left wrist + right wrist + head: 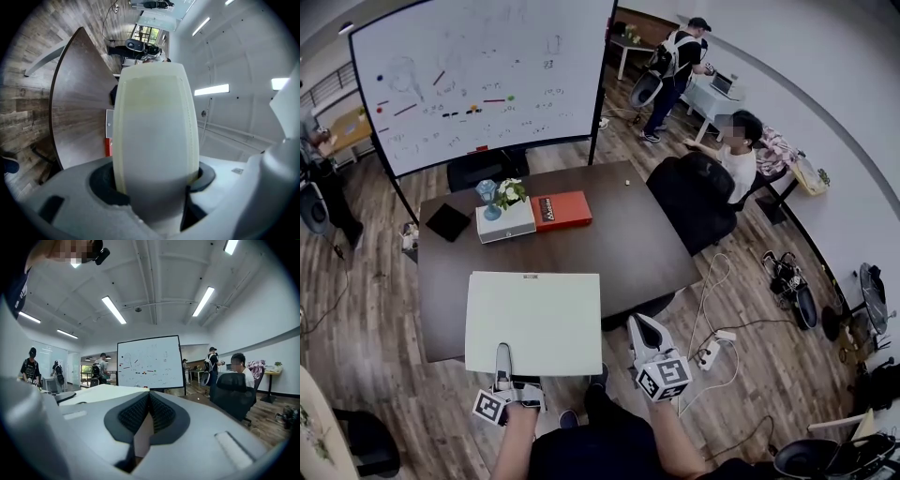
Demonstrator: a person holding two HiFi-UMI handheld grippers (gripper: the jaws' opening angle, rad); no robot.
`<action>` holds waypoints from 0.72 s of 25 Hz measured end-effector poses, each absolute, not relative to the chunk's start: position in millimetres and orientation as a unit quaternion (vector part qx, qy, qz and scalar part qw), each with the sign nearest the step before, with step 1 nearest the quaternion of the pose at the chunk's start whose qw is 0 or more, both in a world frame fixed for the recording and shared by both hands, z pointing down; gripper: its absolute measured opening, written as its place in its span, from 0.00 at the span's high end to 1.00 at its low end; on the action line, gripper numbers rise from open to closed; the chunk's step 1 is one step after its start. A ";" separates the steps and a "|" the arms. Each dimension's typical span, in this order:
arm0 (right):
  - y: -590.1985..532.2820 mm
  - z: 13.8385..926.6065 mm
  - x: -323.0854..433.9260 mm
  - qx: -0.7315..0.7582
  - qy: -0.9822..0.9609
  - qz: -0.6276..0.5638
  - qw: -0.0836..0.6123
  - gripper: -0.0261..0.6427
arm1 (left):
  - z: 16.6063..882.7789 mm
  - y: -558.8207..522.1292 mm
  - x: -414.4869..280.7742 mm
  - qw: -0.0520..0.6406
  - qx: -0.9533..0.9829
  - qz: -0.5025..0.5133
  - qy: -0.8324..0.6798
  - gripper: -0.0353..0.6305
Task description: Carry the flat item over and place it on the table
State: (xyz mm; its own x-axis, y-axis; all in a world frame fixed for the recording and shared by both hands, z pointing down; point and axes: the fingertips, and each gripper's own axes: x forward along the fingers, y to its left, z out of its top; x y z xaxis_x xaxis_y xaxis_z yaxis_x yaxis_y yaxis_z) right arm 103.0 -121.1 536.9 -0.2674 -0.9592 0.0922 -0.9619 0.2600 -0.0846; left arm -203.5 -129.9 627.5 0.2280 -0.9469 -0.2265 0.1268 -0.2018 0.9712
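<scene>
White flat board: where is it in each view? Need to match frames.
Head view: white flat board lower centre, overlapping the near table edge, left gripper clamped on its near side.
Left gripper view: fills the centre, between the jaws.
Right gripper view: pale slab, left of centre.
Shared landmark: whiteboard, top left in the head view, centre in the right gripper view; not made out in the left.

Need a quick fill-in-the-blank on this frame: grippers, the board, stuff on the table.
1. The left gripper grips the near edge of the ___ flat board.
2. The right gripper has shut jaws and holds ___.
3. On the dark table, a ___ book lies next to a white box.
Missing words: white; nothing; red.
</scene>
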 end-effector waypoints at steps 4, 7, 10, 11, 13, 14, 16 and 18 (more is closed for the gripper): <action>-148.6 535.7 109.7 0.599 -0.799 0.058 0.006 0.95 | 623.3 -153.2 -197.9 0.512 0.586 -0.518 -0.354 0.52; -172.1 539.4 116.2 0.587 -0.807 0.061 0.006 0.95 | 627.3 -170.0 -188.4 0.511 0.579 -0.523 -0.361 0.53; -200.0 538.5 128.1 0.580 -0.812 0.061 0.004 0.95 | 631.8 -190.4 -176.7 0.510 0.574 -0.522 -0.371 0.53; -209.3 536.4 133.7 0.579 -0.814 0.059 0.003 0.94 | 631.7 -197.1 -171.1 0.509 0.573 -0.522 -0.374 0.53; -226.9 533.3 146.1 0.573 -0.818 0.057 0.003 0.95 | 631.0 -208.4 -158.7 0.506 0.571 -0.522 -0.382 0.53; -235.8 532.7 152.0 0.569 -0.820 0.058 0.002 0.95 | 631.1 -213.6 -153.1 0.504 0.567 -0.523 -0.387 0.53; -254.0 532.2 162.6 0.560 -0.826 0.061 0.000 0.95 | 631.9 -224.9 -142.7 0.501 0.557 -0.530 -0.398 0.53; -271.5 531.5 173.0 0.549 -0.833 0.062 0.000 0.95 | 633.6 -236.3 -131.5 0.496 0.547 -0.537 -0.407 0.52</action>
State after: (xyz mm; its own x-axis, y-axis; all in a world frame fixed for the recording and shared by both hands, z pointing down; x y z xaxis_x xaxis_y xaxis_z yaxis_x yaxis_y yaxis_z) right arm 173.0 -271.5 531.5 -0.3963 -0.9156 0.0678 -0.9156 0.3886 -0.1036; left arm -131.5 -236.3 633.6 0.0916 -0.9787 -0.1836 0.0865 -0.1759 0.9806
